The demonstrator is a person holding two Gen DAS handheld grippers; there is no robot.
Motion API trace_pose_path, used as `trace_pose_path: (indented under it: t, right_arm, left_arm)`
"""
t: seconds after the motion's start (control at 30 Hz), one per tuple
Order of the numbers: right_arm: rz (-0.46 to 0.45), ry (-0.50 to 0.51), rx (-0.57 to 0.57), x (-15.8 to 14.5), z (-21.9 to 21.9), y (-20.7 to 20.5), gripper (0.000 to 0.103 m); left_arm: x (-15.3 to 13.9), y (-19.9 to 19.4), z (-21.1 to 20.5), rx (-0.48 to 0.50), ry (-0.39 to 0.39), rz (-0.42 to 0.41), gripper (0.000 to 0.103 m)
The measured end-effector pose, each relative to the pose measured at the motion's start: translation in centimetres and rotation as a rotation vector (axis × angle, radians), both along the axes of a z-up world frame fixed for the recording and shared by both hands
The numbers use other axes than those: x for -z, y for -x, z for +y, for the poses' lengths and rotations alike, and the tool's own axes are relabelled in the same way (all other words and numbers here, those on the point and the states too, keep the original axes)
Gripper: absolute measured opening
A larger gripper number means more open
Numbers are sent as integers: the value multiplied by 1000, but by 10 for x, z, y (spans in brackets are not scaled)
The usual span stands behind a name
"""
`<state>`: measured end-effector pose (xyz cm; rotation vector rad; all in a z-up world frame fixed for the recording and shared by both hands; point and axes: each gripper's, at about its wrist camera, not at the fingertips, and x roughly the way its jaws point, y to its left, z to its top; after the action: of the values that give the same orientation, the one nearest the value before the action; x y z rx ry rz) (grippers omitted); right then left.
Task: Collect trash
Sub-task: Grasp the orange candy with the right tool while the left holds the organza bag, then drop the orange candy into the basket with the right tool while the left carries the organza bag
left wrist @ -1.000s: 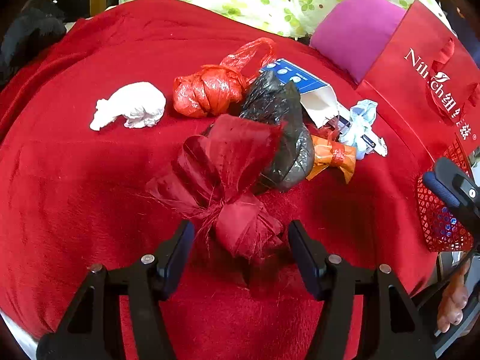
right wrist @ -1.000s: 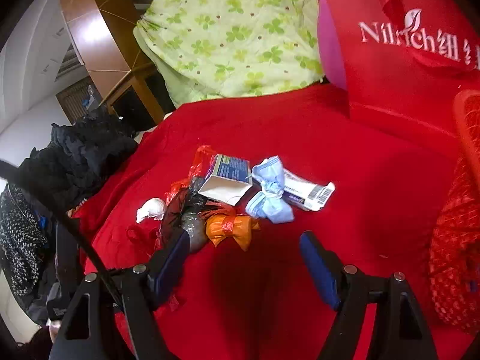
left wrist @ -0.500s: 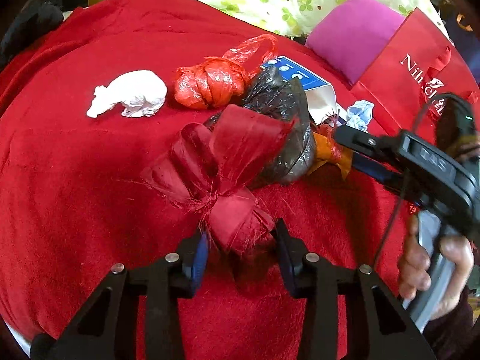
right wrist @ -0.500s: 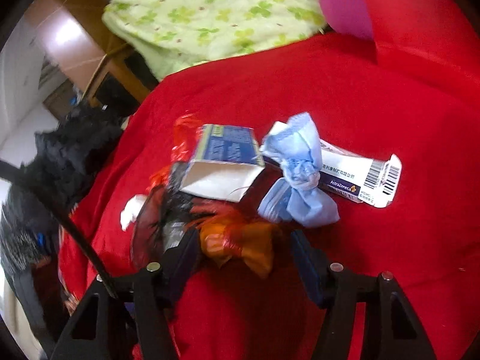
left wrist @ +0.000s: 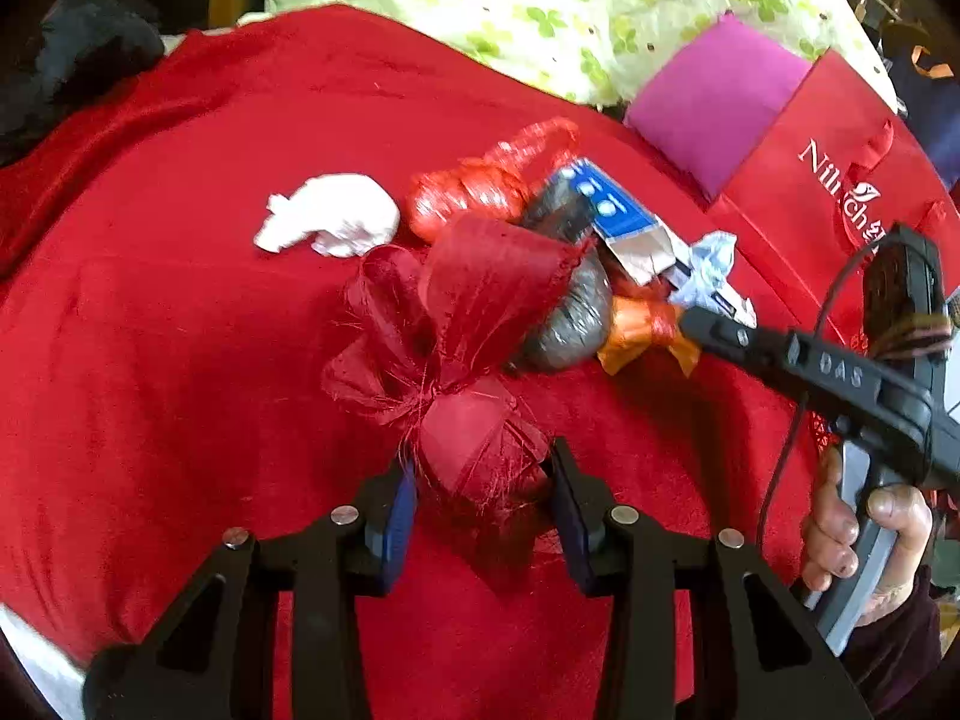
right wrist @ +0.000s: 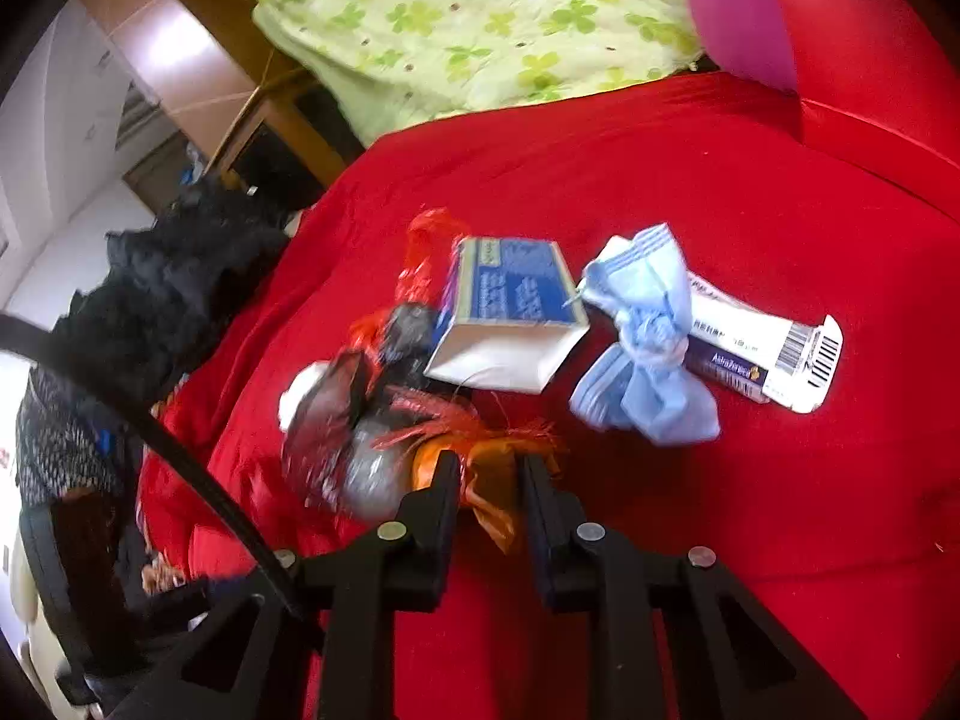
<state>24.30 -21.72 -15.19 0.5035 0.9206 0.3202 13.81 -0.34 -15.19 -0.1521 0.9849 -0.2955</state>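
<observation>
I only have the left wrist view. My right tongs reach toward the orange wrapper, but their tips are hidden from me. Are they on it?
Observer: Yes. The right wrist view shows the right tongs pinched on the orange wrapper, one finger on each side.
Operator: What lies just past it on that side?
Observer: A light blue knotted wad, apart from the wrapper. It lies over a white carton with a barcode at its end.
Operator: Any lettering on that carton?
Observer: "AstraZeneca", on its dark strip.
</observation>
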Motion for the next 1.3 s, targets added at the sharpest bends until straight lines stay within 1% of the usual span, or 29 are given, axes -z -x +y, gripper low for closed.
trace_pose_path:
  t: [0.07, 0.13, 0.2, 0.23, 0.27, 0.3, 0.33, 0.4, 0.47, 0.53, 0.6, 0.67, 0.7, 0.77, 0.8, 0.83, 1.0, 1.1, 1.3]
  right_arm:
    - [20, -23, -54, 0, 0, 4, 22]
    - [30, -4, -84, -1, 2, 8, 23]
    - [17, 20, -74, -4, 0, 13, 24]
    - [13, 23, -58, -6, -3, 13, 29]
    - [11, 23, -42, -6, -5, 12, 37]
    - [6, 14, -16, -7, -8, 12, 65]
    - [-8, -1, 6, -8, -10, 11, 85]
    - [-49, -11, 21, -11, -10, 10, 85]
    - [-66, 45, 2, -13, 2, 4, 82]
    - [-68, 92, -35, -9, 17, -3, 68]
    - [-53, 152, -70, -1, 31, -8, 62]
    - [-35, 259, -92, 7, 47, -13, 55]
    - [-37, 279, -96, 8, 50, -14, 52]
    - [-58, 288, -103, 4, 52, -10, 46]
    - [-64, 286, -109, 1, 53, -8, 37]
    - [-72, 280, -108, -2, 51, -4, 33]
    - [-113, 256, -98, -19, 39, 11, 31]
    - [-142, 217, -82, -32, 25, 23, 31]
    - [-259, 186, -29, -67, -3, 65, 31]
  left_arm:
    - [-4, 5, 5, -9, -7, -17, 43]
    - [-5, 5, 10, -21, -5, -16, 43]
    - [-3, 3, 12, -33, -5, -10, 43]
    - [-2, 3, 13, -36, -3, -5, 43]
    - [-1, 2, 14, -38, 1, -2, 43]
    - [0, 1, 12, -38, 1, -1, 43]
    - [0, 1, 11, -36, 0, 0, 43]
    - [1, 2, 10, -29, 3, 2, 43]
    - [1, 2, 9, -23, 6, 1, 43]
    - [1, 2, 6, -14, 6, 2, 43]
    - [1, 4, 5, -4, 10, 2, 43]
    - [-1, 7, 5, 2, 10, -2, 43]
    - [-2, 8, 4, 4, 9, -4, 43]
    - [-3, 10, 4, 7, 12, -2, 43]
    - [-4, 11, 4, 8, 12, -3, 43]
    - [-5, 12, 3, 8, 9, -4, 43]
    - [-14, 17, -4, 18, 11, -20, 43]
    - [-21, 20, -10, 26, 11, -31, 43]
    - [-35, 24, -25, 48, 9, -49, 43]
